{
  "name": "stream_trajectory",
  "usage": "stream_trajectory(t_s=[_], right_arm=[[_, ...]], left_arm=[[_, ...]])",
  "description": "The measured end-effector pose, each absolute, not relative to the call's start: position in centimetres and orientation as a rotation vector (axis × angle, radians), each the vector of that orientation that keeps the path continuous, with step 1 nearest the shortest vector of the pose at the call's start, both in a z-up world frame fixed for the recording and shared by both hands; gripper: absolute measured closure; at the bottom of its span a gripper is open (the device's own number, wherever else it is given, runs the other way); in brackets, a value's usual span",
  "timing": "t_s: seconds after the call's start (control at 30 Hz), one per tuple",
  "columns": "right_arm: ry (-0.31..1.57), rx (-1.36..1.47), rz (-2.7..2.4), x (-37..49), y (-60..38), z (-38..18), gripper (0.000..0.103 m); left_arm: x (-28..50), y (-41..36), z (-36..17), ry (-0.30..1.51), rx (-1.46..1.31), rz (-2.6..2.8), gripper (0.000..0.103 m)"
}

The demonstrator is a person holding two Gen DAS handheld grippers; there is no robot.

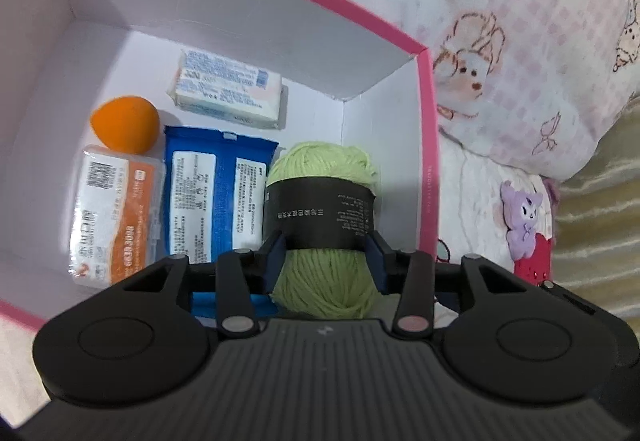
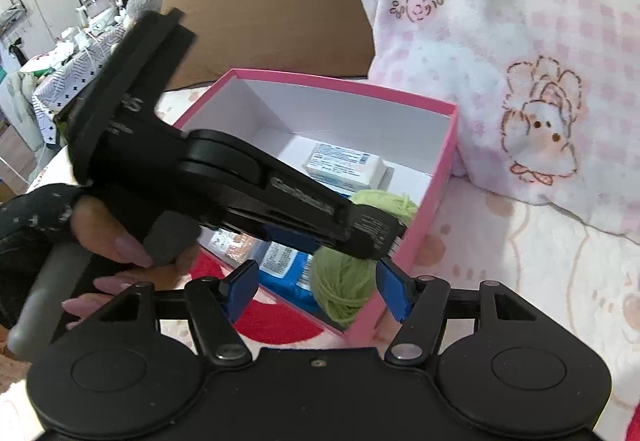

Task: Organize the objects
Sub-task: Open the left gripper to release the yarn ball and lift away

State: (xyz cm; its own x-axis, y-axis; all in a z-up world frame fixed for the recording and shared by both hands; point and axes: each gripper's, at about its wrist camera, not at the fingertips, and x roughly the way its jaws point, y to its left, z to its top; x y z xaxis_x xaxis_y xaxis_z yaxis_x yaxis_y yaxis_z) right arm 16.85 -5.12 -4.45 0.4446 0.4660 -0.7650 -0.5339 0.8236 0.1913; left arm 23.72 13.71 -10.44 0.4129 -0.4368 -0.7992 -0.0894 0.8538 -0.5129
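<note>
Left gripper [image 1: 326,253] clamps a ball of green yarn [image 1: 324,217] across its black paper band, the blue pads pressing either side, inside the pink box [image 1: 428,145] on the bed. The yarn occupies the box's corner at about 4 o'clock in the left wrist view. Beside it, toward 9 o'clock, lie a blue packet [image 1: 214,197] and an orange-and-white packet [image 1: 114,217]; an orange sponge [image 1: 125,123] sits at 10 o'clock and a white carton [image 1: 228,91] at 12 o'clock. Right gripper [image 2: 316,291] stands half open and empty, outside the box's near wall, at 6 o'clock in its own view. Judged step: setting the yarn down. To do it well, lower until the yarn rests on the box floor, spread the pads fully, then lift straight up so that the band does not snag and the neighbouring blue packet stays undisturbed.
</note>
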Motion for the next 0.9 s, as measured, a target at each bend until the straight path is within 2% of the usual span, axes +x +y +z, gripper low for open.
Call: stream_trajectory(t_s=[0.27,0.37,0.6,0.9], right_arm=[[0.913,-0.104,0.61,15.8,-5.1,-2.3,0.035],[0.908,-0.087,0.636,15.3,-5.2,-1.2,0.033],[0.905,-0.087,0.628,12.7,-5.7,1.8,0.03],[0.907,-0.093,0.555,9.0,-7.0,3.6,0.027]], left_arm=[[21.5,13.4,-4.2,1.099,-0.404,-0.224,0.04],[20.5,13.8,-2.3,1.103,-0.353,-0.199,0.036],[16.8,14.5,0.8,1.124,-0.292,-0.116,0.017],[11.5,14.3,3.1,1.119,-0.286,-0.115,0.013]])
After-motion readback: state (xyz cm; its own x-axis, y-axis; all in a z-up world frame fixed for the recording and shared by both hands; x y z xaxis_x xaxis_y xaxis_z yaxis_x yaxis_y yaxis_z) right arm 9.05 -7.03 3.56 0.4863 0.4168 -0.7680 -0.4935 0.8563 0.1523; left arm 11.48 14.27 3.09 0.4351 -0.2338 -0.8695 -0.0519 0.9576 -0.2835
